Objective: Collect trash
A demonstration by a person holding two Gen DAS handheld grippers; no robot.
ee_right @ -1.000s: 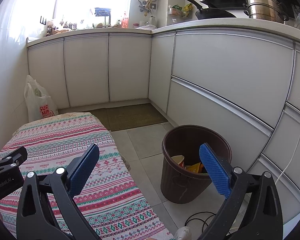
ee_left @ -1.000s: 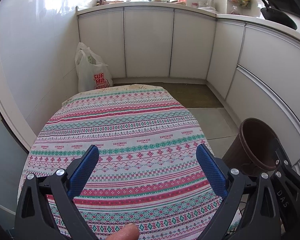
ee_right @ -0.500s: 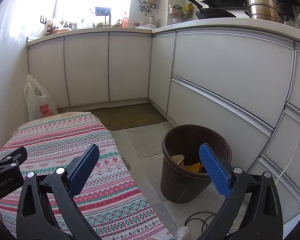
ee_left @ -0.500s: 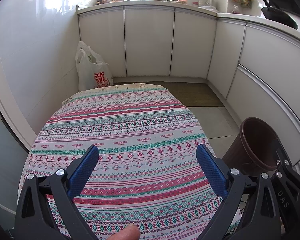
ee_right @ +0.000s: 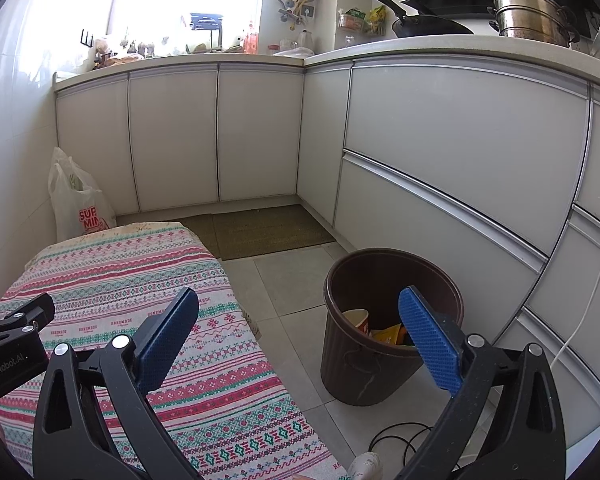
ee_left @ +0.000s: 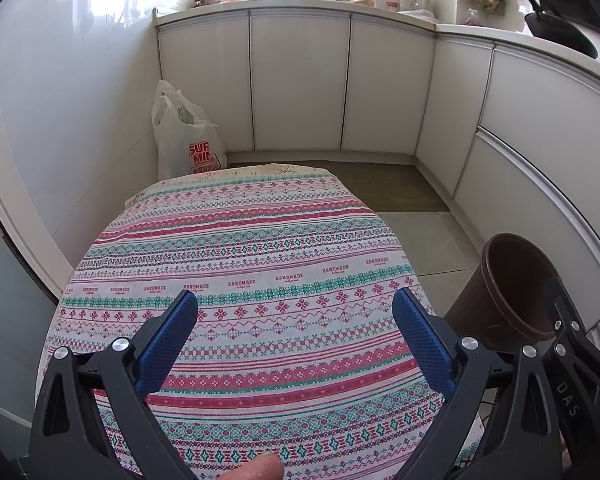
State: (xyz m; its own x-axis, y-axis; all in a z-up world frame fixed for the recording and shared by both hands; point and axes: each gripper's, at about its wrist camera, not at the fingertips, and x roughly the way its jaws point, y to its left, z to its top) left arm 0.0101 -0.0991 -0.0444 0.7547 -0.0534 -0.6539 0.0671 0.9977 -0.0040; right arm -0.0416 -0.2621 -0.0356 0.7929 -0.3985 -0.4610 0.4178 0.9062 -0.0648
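A brown trash bin (ee_right: 364, 360) stands on the tiled floor right of the table; inside it lie a paper cup (ee_right: 356, 317) and a yellow wrapper (ee_right: 388, 334). The bin also shows in the left wrist view (ee_left: 508, 284). My left gripper (ee_left: 296, 312) is open and empty above the patterned tablecloth (ee_left: 240, 240). My right gripper (ee_right: 298, 312) is open and empty, over the gap between the table's right edge and the bin. No trash shows on the tablecloth.
White cabinets (ee_right: 440, 152) line the back and right. A white plastic bag (ee_left: 184, 140) stands on the floor beyond the table. A floor mat (ee_right: 260, 232) lies by the cabinets. A black cable (ee_right: 396, 436) lies on the floor near the bin.
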